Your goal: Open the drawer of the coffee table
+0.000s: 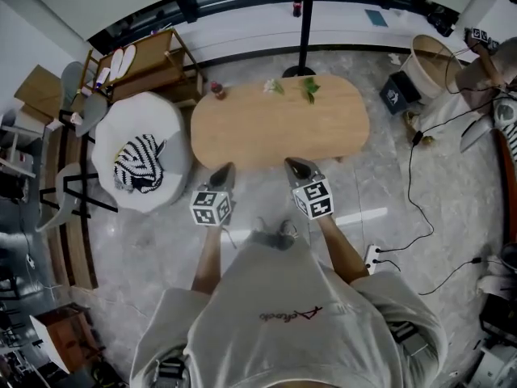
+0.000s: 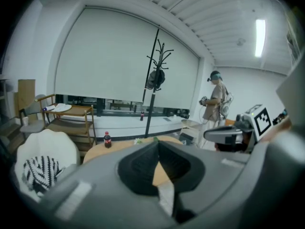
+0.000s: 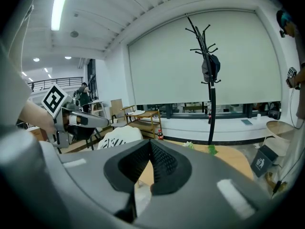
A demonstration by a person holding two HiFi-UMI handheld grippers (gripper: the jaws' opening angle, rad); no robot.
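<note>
The oval light-wood coffee table (image 1: 279, 128) lies straight ahead of both tools, its long axis running left to right across the head view, so the tools meet it square to its near long edge. The left tongs (image 1: 225, 170) and the right tongs (image 1: 294, 165) are side by side, tips just at that near edge, the left one towards the table's left third and the right one about at its middle. Neither is clearly nearer. Both pairs are pressed together with nothing between them, and each gripper view looks out over the closed tips at the wooden tabletop. The drawer itself shows in no view. It is probably under the top on this near side, below the tips, so the coming move likely calls for dropping lower and spreading one pair first. By count there are one coffee table and two tongs. On the tabletop's far edge stand one small dark cola bottle with a red cap (image 1: 217, 90), one white flower sprig (image 1: 271, 86) and one green leaf sprig (image 1: 310, 89). One white round armchair (image 1: 157, 124) stands just left of the table.
</note>
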